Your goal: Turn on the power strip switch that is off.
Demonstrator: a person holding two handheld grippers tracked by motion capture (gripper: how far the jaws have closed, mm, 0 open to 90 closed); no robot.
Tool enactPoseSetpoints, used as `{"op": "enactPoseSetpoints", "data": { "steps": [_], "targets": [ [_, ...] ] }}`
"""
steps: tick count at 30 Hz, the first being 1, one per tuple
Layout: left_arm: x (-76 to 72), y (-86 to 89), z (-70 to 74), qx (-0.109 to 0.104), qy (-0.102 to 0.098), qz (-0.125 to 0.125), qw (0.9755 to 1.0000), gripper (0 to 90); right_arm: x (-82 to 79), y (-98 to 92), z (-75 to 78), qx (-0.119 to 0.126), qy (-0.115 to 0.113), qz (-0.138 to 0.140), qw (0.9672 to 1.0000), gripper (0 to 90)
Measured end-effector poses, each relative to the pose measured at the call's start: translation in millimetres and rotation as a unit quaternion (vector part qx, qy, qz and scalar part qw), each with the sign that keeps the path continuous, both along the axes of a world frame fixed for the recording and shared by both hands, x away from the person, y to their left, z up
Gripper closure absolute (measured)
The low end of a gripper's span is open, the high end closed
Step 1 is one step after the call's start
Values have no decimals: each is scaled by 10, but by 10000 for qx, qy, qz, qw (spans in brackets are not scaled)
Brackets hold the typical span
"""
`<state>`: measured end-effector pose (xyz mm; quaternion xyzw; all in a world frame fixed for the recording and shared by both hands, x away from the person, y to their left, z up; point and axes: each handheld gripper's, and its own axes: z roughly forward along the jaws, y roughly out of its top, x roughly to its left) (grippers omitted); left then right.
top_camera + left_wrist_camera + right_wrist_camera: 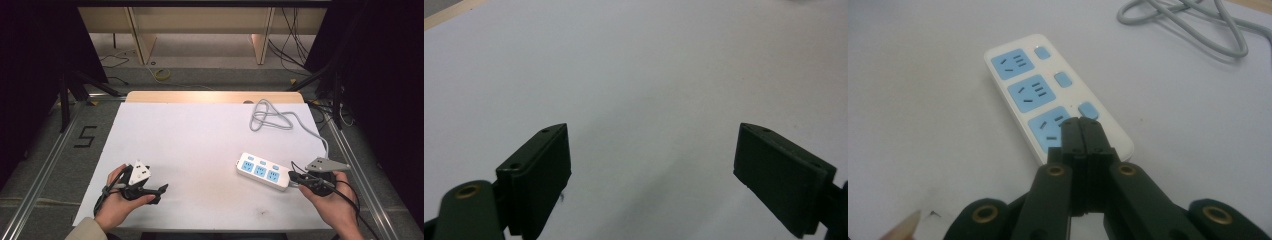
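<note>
Both hands sit low near the worktop's front edge. Left tool at about 7 o'clock, jaws spread wide, holding nothing. Right tool at 4 o'clock, jaws pressed together, its tip over the near end of the white-and-blue power strip; contact's hard to tell.

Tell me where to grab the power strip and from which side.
Judging by its pose, grip the power strip across its narrow width, coming from above at the near end by the shut right gripper. It lies flat, and its cable leaves the far side.
</note>
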<state>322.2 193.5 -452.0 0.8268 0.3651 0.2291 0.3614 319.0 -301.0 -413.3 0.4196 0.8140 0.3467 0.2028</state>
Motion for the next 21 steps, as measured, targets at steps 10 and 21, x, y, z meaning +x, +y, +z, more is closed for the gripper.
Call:
{"op": "enactPoseSetpoints", "data": {
  "steps": [10, 21],
  "targets": [
    [3, -3, -2, -8, -3, -11, 10000, 150, 135, 59, 43, -140, 197, 91, 9997, 900],
    [-1, -32, -7, 18, -2, -58, 10000, 150, 218, 131, 67, -195, 287, 178, 9992, 900]
  ]
}}
